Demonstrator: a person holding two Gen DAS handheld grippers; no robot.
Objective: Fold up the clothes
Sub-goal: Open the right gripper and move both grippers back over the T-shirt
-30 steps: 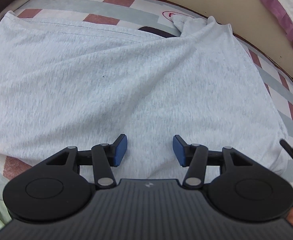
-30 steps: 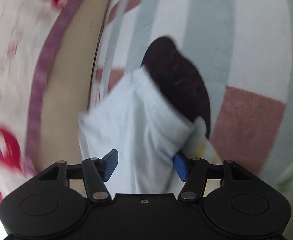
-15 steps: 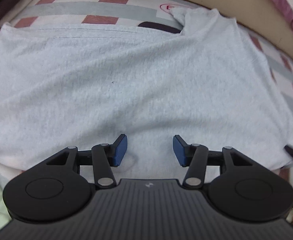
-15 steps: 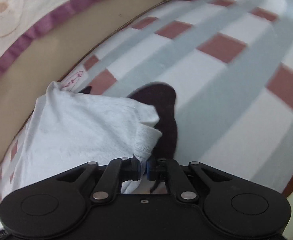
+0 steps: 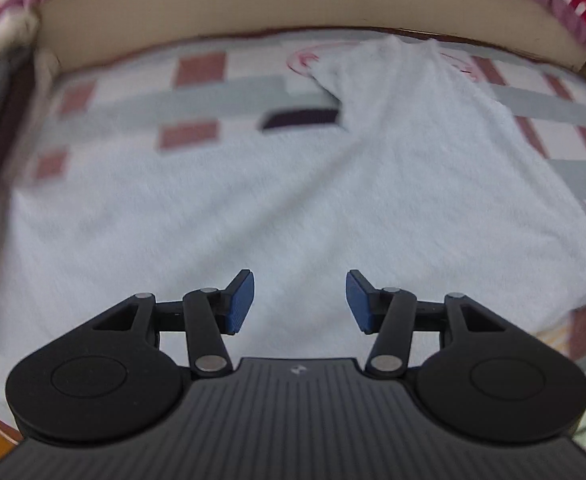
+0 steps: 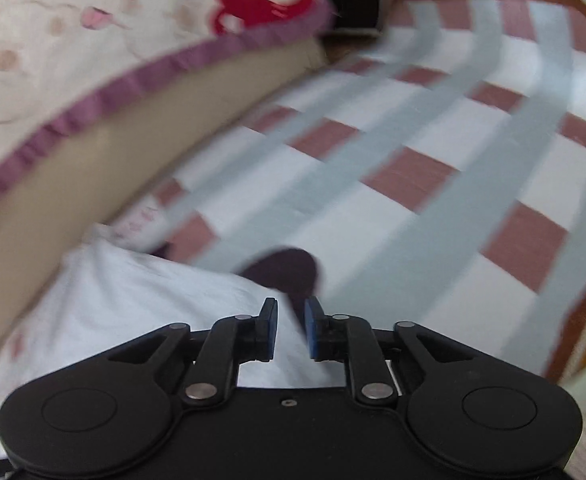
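A light grey T-shirt (image 5: 293, 200) lies spread flat on the checked bedsheet (image 5: 197, 68), one sleeve reaching toward the far edge. My left gripper (image 5: 300, 302) hovers above the shirt's near part, open, with nothing between its blue pads. In the right wrist view the same shirt (image 6: 133, 300) fills the lower left. My right gripper (image 6: 291, 330) hangs over the sleeve's edge with its jaws opening; a narrow gap shows between the pads, and the cloth lies below them, not pinched. Both views are blurred by motion.
A dark patch (image 5: 301, 119) shows beside the sleeve, also the dark patch (image 6: 289, 268) just beyond my right pads. A beige padded wall (image 5: 293, 8) borders the bed's far side. A quilt (image 6: 93, 20) with red prints and purple trim lies on top.
My right gripper shut on the sleeve's hem half a second ago; its pads have since parted and it has risen and rolled. My left gripper has lifted away, so more of the bed shows.
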